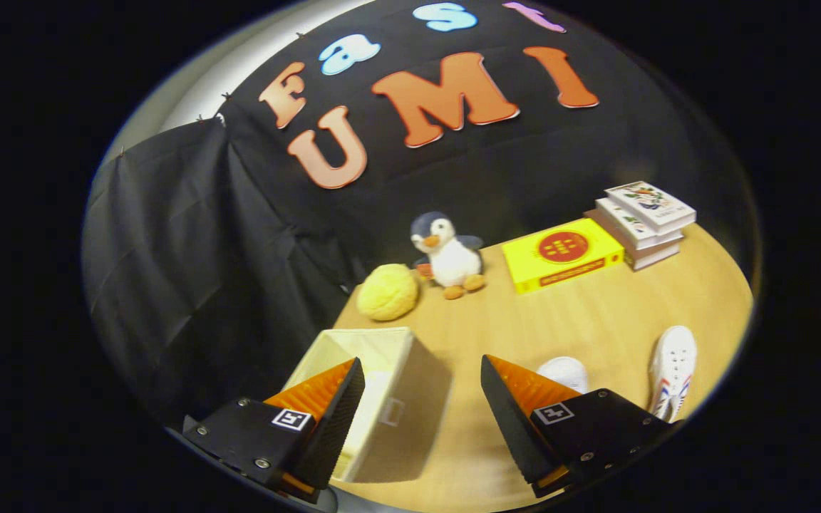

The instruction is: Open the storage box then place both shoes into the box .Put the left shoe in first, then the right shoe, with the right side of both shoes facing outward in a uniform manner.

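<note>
My gripper (421,399) hangs above the wooden table with its orange-and-black fingers spread wide and nothing between them. The beige fabric storage box (396,399) stands below, partly behind the left finger (325,399); its top is open and the pale inside shows. One white shoe (674,370) with red and blue stripes lies on the table beyond the right finger. The toe of a second white shoe (564,372) peeks out just behind the right finger (517,406); the rest of it is hidden.
At the back of the table (596,313) sit a yellow fuzzy ball (387,291), a plush penguin (450,256), a yellow flat box (561,254) and a stack of books (642,222). Black cloth walls close off the back and left.
</note>
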Demonstrator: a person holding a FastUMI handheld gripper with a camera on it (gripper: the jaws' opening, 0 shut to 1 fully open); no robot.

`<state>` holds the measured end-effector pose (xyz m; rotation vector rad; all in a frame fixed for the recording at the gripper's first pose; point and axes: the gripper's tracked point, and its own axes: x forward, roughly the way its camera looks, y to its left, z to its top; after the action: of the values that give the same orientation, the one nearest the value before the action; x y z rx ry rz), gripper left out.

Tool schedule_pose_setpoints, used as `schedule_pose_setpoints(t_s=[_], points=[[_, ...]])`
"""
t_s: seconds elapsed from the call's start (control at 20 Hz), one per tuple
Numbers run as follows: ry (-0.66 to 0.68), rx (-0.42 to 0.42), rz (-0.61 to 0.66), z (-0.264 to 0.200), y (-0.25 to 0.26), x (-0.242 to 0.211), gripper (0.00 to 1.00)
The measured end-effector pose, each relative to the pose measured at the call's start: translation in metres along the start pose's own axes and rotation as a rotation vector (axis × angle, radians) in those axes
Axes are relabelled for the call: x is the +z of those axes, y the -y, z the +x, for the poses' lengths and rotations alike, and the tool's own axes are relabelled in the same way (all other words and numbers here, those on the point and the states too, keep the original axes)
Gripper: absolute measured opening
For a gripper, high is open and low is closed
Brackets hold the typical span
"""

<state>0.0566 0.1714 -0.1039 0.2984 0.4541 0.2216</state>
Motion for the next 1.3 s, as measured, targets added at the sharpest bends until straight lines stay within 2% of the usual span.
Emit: schedule_pose_setpoints(t_s=[0.1,0.25,0.5,0.65,0.85,1.1,1.3], points=[[-0.015,-0.094,-0.014,-0.003,0.043,-0.016,0.96],[-0.05,-0.186,-0.048,-0.012,0.083,-0.037,0.95],[-0.12,-0.264,-0.11,-0.007,0.128,-0.077,0.86],[-0.184,-0.278,-0.143,-0.003,0.139,-0.103,0.77],[-0.28,-0.252,-0.152,0.008,0.144,-0.135,0.71],[-0.372,-0.213,-0.168,0.023,0.144,-0.158,0.67],[-0.376,-0.183,-0.163,0.03,0.141,-0.159,0.64]])
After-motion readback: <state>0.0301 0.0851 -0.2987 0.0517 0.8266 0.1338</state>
